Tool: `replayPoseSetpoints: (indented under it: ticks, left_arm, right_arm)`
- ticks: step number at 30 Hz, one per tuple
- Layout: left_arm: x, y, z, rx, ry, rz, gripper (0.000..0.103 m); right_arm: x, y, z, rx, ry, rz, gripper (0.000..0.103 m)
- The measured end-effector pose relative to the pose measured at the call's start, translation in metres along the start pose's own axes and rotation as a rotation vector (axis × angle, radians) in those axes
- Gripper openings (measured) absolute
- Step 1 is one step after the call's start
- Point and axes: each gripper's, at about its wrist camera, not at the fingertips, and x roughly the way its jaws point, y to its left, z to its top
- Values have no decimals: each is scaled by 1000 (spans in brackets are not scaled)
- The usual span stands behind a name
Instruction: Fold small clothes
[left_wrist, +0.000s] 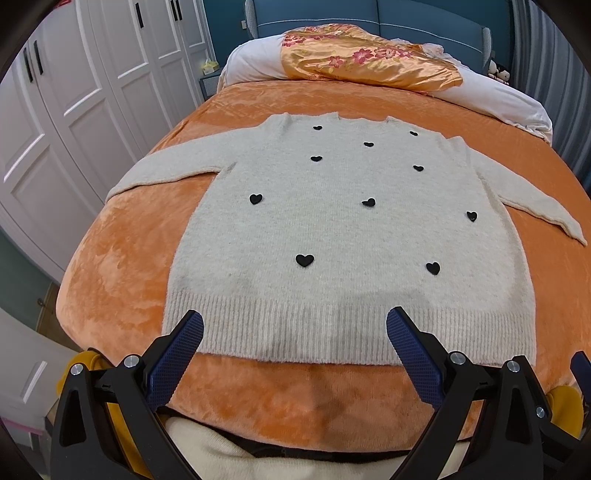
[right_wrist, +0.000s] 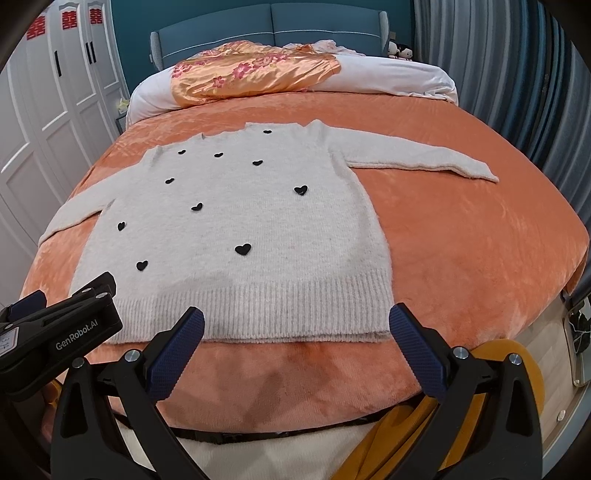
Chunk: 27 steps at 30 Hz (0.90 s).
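Note:
A pale grey knit sweater (left_wrist: 332, 229) with small black hearts lies flat, front up, on the orange bed cover (left_wrist: 122, 266), both sleeves spread out sideways. It also shows in the right wrist view (right_wrist: 236, 229). My left gripper (left_wrist: 294, 325) is open and empty, hovering over the ribbed hem near the bed's front edge. My right gripper (right_wrist: 296, 321) is open and empty, above the hem's right part. The left gripper's body (right_wrist: 55, 332) shows at the left of the right wrist view.
A rolled white duvet (left_wrist: 498, 96) and an orange floral satin cover (left_wrist: 369, 59) lie at the bed's head by the blue headboard (right_wrist: 273, 33). White wardrobe doors (left_wrist: 74, 110) stand left of the bed, a curtain (right_wrist: 517, 74) on the right.

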Motion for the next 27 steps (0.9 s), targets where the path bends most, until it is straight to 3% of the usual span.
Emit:
replayPoseSetpoints:
  ticks: [19,23,27]
  left_arm:
    - [36,-19,21,28,66,10,97]
    - [54,-11,40,-9,68,-7,97]
    - [81,12,70,-82,80,-41,97]
  right_arm:
    - [42,-11,19,13,60,29,98]
    - [74,-65,52,122,50,36,98]
    - [134,-176,107,324,37,10,98]
